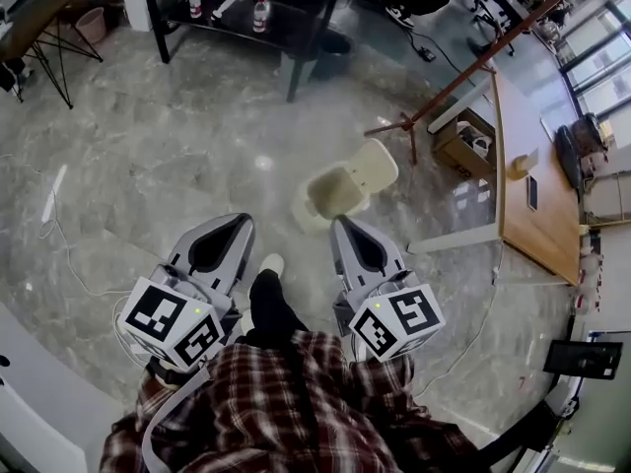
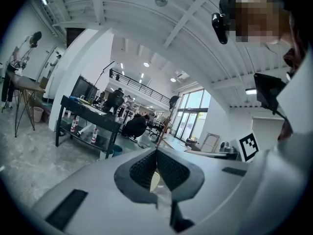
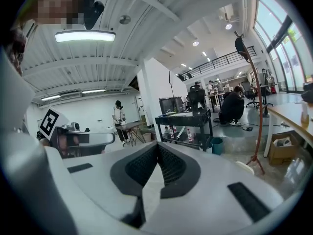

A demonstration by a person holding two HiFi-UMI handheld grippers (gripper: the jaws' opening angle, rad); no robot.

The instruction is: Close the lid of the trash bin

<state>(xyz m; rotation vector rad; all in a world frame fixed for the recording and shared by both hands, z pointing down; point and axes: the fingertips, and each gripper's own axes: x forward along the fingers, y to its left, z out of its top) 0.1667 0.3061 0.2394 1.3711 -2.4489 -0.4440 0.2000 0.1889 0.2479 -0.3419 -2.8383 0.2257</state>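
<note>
A cream trash bin [image 1: 330, 197] stands on the grey stone floor ahead of me, its lid [image 1: 373, 164] tipped open toward the back right. My left gripper [image 1: 238, 221] is held low by my body, left of the bin and short of it, jaws shut with nothing between them. The right gripper [image 1: 341, 223] points at the bin's near side, just short of its rim, and is also shut and empty. In the left gripper view the jaws [image 2: 156, 151] meet at their tips. The right gripper view shows the same [image 3: 157, 145], with a cream edge of the bin [image 3: 248, 167] low right.
A wooden desk [image 1: 527, 180] runs along the right, with a cardboard box [image 1: 465, 142] and a reddish stand [image 1: 434, 106] beside it. A black shelf table [image 1: 258, 3] stands at the back. Cables [image 1: 59, 230] trail on the floor at left. My shoe [image 1: 271, 263] shows between the grippers.
</note>
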